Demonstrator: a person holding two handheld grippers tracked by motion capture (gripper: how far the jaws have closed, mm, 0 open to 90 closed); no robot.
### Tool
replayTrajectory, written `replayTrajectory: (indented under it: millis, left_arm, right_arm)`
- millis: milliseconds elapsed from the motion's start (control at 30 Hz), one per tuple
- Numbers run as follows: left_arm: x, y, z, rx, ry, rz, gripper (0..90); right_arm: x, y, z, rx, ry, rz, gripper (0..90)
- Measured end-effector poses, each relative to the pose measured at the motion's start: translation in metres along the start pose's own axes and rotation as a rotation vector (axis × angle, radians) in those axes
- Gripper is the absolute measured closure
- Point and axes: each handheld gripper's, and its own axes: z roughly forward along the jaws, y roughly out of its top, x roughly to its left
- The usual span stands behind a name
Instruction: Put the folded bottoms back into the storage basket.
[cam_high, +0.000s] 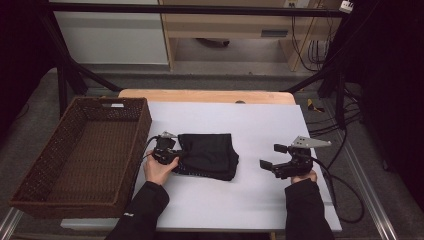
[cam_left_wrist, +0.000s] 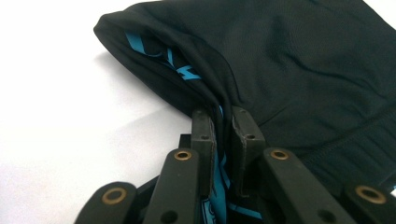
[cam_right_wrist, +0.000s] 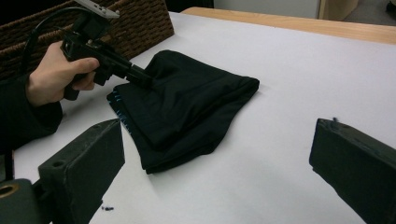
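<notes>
we have our left gripper (cam_high: 176, 152) clamped on the near-left edge of the folded black garment (cam_high: 210, 155), which lies in the middle of the white sheet (cam_high: 260, 120) just right of the wicker basket (cam_high: 35, 192); in the left gripper view the jaws are pinched together on a gathered ridge of cloth with a blue-lettered band (cam_left_wrist: 180, 70) running between them. our right gripper (cam_high: 267, 162) hovers well apart from the garment on the right, jaws wide apart and holding nothing. the risk we see is the hold itself: we seem to have only the top layers and the band, so if we lift toward the basket the folds below may fall open and the garment would arrive as a loose heap. a thin pinch on slick fabric could also slip under the hanging weight and drop the piece on the sheet or across the basket's rim. dragging instead of lifting may snag cloth on the woven wall, or pull the white sheet along. with our right gripper this far off, nothing supports the far side.
</notes>
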Motion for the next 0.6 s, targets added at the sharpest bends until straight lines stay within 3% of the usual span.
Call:
replayTrajectory:
  millis: [600]
  left_arm:
    - [-0.012, 0.012, -0.017, -0.068, -0.021, 0.043, 82.6]
  right_arm:
    - [0.000, 0.000, -0.001, 0.000, 0.000, 0.000, 3.4]
